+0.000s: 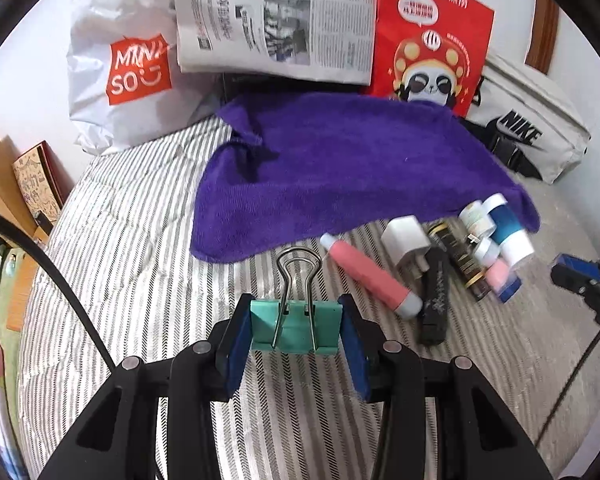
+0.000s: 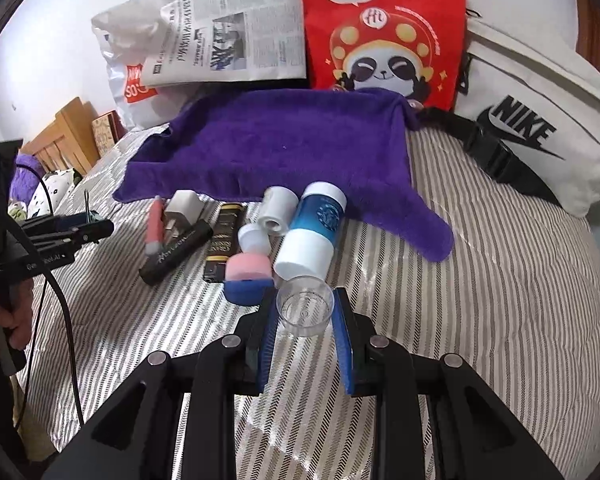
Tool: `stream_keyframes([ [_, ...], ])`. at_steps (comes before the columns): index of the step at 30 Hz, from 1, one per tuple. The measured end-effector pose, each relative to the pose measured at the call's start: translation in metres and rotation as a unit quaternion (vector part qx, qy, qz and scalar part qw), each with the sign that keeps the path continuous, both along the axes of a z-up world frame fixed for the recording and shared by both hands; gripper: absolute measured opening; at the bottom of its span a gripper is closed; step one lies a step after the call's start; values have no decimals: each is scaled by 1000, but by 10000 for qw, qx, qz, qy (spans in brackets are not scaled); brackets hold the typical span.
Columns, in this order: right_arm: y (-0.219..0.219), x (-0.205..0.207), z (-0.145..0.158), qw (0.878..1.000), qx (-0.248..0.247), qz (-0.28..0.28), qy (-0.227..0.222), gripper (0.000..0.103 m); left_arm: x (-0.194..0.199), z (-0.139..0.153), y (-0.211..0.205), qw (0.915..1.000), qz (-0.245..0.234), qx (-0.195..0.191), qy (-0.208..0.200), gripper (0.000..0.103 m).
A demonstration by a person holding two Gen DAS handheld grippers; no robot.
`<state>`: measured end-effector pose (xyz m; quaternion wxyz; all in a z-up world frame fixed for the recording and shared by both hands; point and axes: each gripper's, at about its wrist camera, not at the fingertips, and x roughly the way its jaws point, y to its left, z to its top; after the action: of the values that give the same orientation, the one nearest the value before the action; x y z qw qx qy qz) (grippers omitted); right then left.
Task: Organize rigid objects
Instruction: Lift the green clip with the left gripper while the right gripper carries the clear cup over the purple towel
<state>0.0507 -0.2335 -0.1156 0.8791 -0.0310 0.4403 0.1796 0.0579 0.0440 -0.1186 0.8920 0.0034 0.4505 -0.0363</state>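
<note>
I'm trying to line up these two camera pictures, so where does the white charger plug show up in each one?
Left wrist view: the white charger plug lies right of centre on the striped bedding, between the pink tube and the black-and-gold tube.
Right wrist view: the plug lies left of centre, just below the towel's edge.
Shared landmark: the purple towel, directly behind the plug in both.
</note>
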Motion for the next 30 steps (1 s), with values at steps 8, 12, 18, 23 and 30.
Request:
stream_keyframes([
  [8, 12, 2, 19, 9990, -94, 345, -252, 27, 5, 25, 3, 9993, -95, -316, -148, 40],
  [12, 12, 9, 25, 9993, -93, 302, -204, 27, 9, 40, 7, 9989, -62, -397, -255, 40],
  [18, 14, 21, 37, 9989, 147, 348, -270, 27, 20, 56, 14, 9985, 28, -467, -272, 40],
  [23, 25, 42, 47, 9989, 102, 339, -306, 27, 30, 60, 20, 9983, 102, -492, -283, 40],
  [30, 40, 70, 57, 9985, 139, 299, -431, 27, 53, 65, 28, 9979, 91, -549, -331, 40],
])
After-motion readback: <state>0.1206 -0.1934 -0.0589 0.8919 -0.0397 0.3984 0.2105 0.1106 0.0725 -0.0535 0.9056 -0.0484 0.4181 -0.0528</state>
